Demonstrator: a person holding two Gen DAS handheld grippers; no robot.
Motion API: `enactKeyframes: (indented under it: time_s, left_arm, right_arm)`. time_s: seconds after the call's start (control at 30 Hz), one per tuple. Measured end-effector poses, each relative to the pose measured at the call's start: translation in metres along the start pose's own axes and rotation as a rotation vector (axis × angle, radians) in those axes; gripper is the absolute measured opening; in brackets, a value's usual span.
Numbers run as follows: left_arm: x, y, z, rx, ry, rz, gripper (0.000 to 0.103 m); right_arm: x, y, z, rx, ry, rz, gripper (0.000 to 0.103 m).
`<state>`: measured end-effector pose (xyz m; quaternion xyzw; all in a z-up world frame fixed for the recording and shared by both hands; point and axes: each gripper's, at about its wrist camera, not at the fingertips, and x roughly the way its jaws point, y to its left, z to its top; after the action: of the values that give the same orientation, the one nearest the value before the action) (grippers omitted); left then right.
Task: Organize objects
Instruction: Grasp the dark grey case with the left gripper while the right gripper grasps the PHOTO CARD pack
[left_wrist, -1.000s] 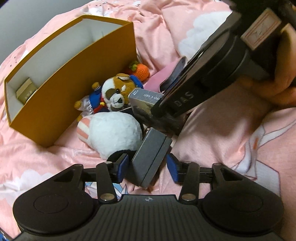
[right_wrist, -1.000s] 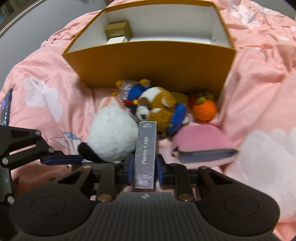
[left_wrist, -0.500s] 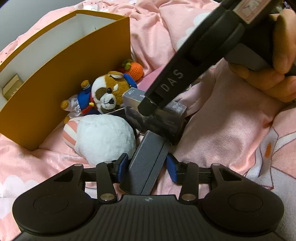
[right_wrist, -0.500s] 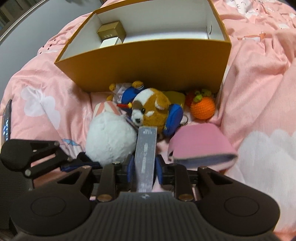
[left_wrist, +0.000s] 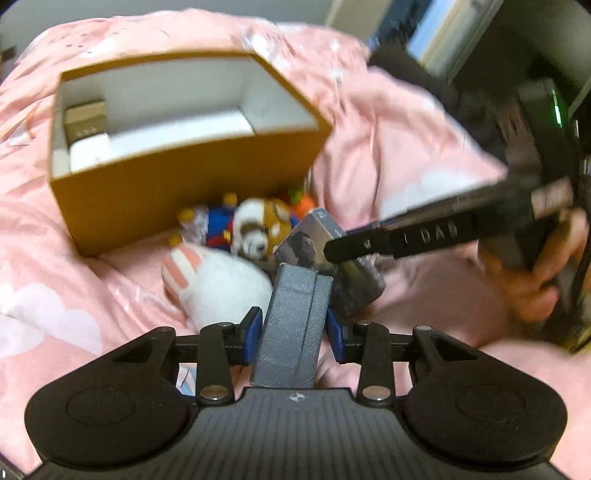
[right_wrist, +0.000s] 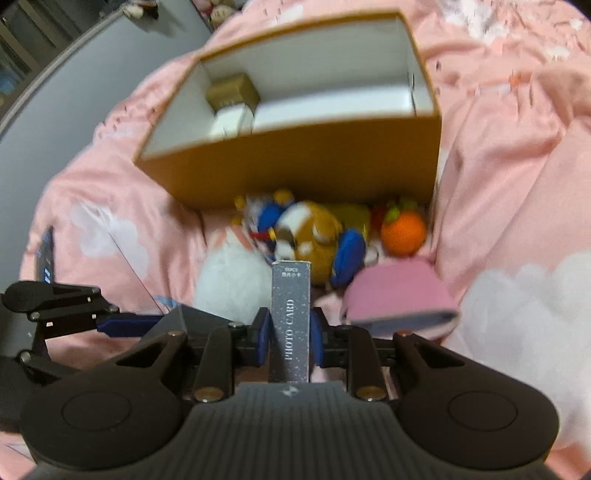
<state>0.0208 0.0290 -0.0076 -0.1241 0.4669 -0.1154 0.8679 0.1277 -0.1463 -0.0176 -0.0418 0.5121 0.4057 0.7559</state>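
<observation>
My left gripper (left_wrist: 293, 334) is shut on a grey textured case (left_wrist: 291, 325), held above the pink bedding. My right gripper (right_wrist: 290, 336) is shut on a grey photo card box (right_wrist: 290, 317), which also shows in the left wrist view (left_wrist: 317, 240). An open orange box (right_wrist: 306, 162) with a white inside stands ahead, with a gold box (right_wrist: 232, 90) and a small white box (right_wrist: 229, 120) in its left end. It also shows in the left wrist view (left_wrist: 177, 188). Both held items are short of the box, above the toys.
In front of the orange box lie a brown dog plush (right_wrist: 310, 232), a white plush (right_wrist: 232, 284), an orange knitted fruit (right_wrist: 402, 232) and a pink pouch (right_wrist: 399, 295). Rumpled pink bedding (right_wrist: 509, 166) lies all round. A grey wall (right_wrist: 74, 81) is at the left.
Both grippers have lifted with their items and swung toward the orange box, whose open inside now shows more. The left gripper's case now stands straighter between the fingers. The views are motion-blurred.
</observation>
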Motion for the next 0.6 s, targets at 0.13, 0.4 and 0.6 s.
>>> enactKeyframes:
  time_s: [0.13, 0.4, 0.6]
  left_arm:
    - [-0.026, 0.010, 0.019, -0.093, -0.118, -0.025, 0.042]
    - [-0.060, 0.036, 0.075, -0.228, -0.328, 0.036, 0.042]
    - [-0.043, 0.061, 0.112, -0.329, -0.360, 0.078, 0.042]
  right_arm:
    - [-0.022, 0.002, 0.014, -0.010, -0.076, 0.008, 0.024]
    - [-0.052, 0.007, 0.062, -0.026, -0.235, 0.052, 0.024]
    - [-0.043, 0.007, 0.109, 0.000, -0.309, 0.066, 0.024]
